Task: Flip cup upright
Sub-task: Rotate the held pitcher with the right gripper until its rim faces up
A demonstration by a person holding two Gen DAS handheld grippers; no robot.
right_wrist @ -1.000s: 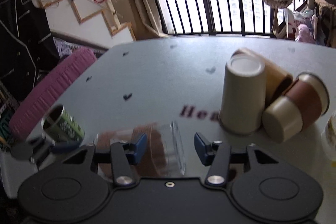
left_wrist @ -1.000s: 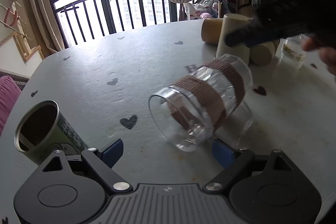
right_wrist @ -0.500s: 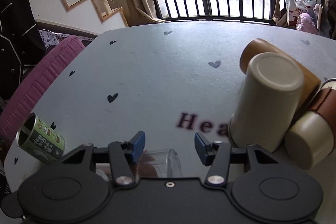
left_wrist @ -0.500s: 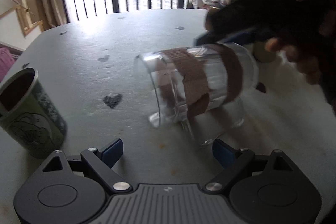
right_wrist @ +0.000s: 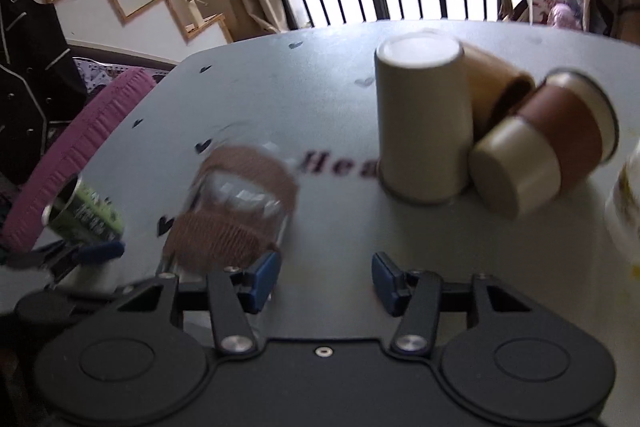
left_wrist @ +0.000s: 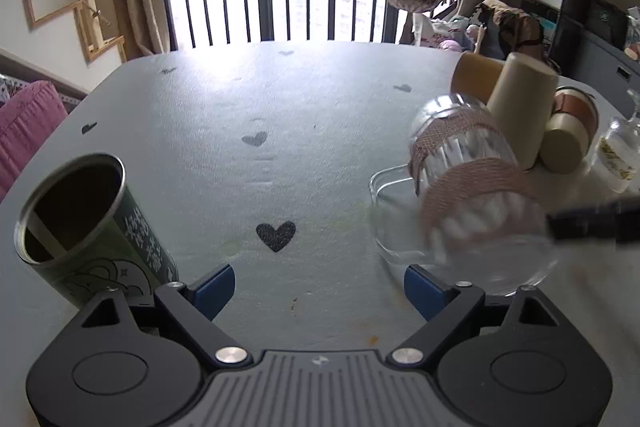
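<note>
While the glass cup [left_wrist: 472,187] with its brown woven band shows blurred at the right of the left wrist view, it looks tilted, neither flat nor clearly upright, so the flip seems only partly done. Its clear rim is low, near the grey table [left_wrist: 248,107]. The left gripper [left_wrist: 316,285] has its jaws wide and empty. The right gripper [right_wrist: 324,279] also stands open, the cup just beyond its left finger, not between the two. Setting the cup squarely on its base remains. A green tin [left_wrist: 84,223] stands upright at lower left.
</note>
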